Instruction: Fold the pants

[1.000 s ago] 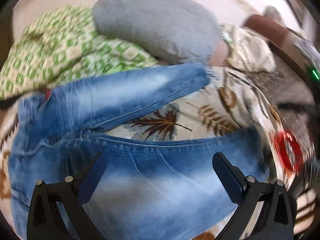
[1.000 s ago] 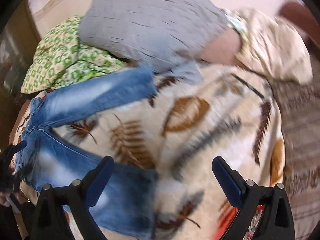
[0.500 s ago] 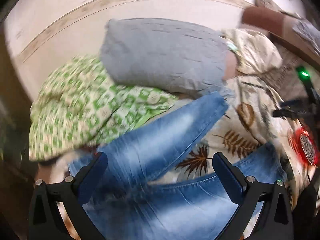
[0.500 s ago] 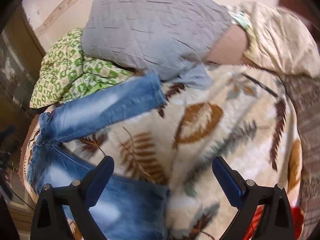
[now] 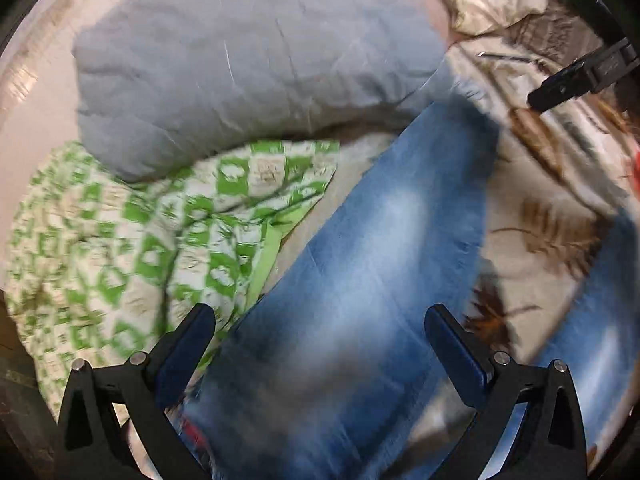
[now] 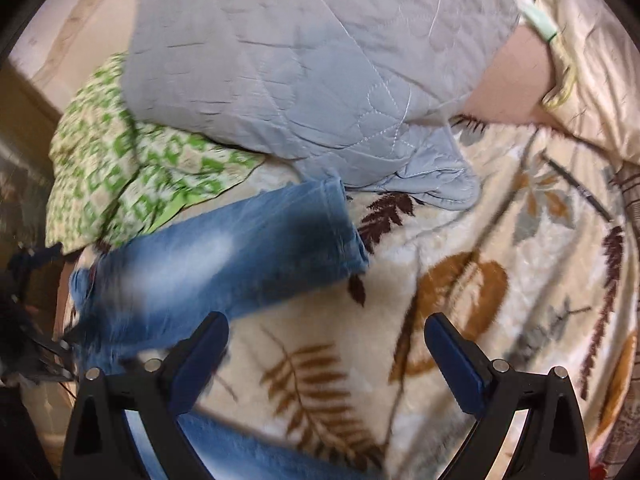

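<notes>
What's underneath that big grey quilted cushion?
The grey quilted cushion lies on a green patterned cloth at its left edge and on the leaf-print blanket near the jeans cuff. Whatever is beneath its middle is covered.

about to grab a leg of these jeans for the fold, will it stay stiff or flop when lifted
The jeans will probably flop: the leg lies flat and follows the fleece blanket beneath it. Denim looks thick, so likely heavy for cloth and apt to drag. The plush blanket may grip it, so it probably won't slide easily.
</notes>
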Demonstrator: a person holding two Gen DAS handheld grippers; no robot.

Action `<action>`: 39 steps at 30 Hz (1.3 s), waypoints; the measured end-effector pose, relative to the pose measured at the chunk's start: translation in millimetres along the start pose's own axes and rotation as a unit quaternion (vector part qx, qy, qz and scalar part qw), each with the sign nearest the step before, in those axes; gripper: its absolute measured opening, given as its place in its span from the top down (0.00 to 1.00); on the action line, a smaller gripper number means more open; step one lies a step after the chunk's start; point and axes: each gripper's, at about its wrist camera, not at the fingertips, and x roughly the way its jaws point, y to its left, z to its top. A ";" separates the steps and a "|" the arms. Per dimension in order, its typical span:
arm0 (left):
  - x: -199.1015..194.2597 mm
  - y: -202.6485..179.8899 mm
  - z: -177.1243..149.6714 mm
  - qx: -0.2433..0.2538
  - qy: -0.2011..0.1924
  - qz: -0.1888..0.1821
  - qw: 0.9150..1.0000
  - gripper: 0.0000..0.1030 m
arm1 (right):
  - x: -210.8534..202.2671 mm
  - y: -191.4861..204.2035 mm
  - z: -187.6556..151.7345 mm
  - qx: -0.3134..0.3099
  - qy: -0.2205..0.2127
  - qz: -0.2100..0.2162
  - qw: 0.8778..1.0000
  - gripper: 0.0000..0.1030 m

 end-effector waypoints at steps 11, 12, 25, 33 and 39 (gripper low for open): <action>96.1 32.1 24.1 -0.042 0.048 -0.047 0.997 0.00 | 83.3 -8.7 60.8 0.020 0.039 0.026 0.999 0.05; 101.3 33.0 23.0 -0.046 0.055 -0.054 0.996 0.00 | 88.3 -7.6 61.8 0.020 0.038 0.031 0.999 0.06; 17.1 -0.6 2.2 -0.028 0.016 -0.057 0.998 0.97 | 36.0 22.9 31.0 -0.083 -0.038 0.034 0.995 0.82; -115.5 -65.3 -44.3 0.018 -0.082 -0.043 0.996 0.97 | -74.3 25.1 -74.7 -0.201 -0.135 0.010 0.970 0.83; -163.2 -139.0 -107.6 0.037 -0.127 -0.029 0.991 0.97 | -111.7 18.4 -188.8 -0.280 -0.191 -0.022 0.941 0.83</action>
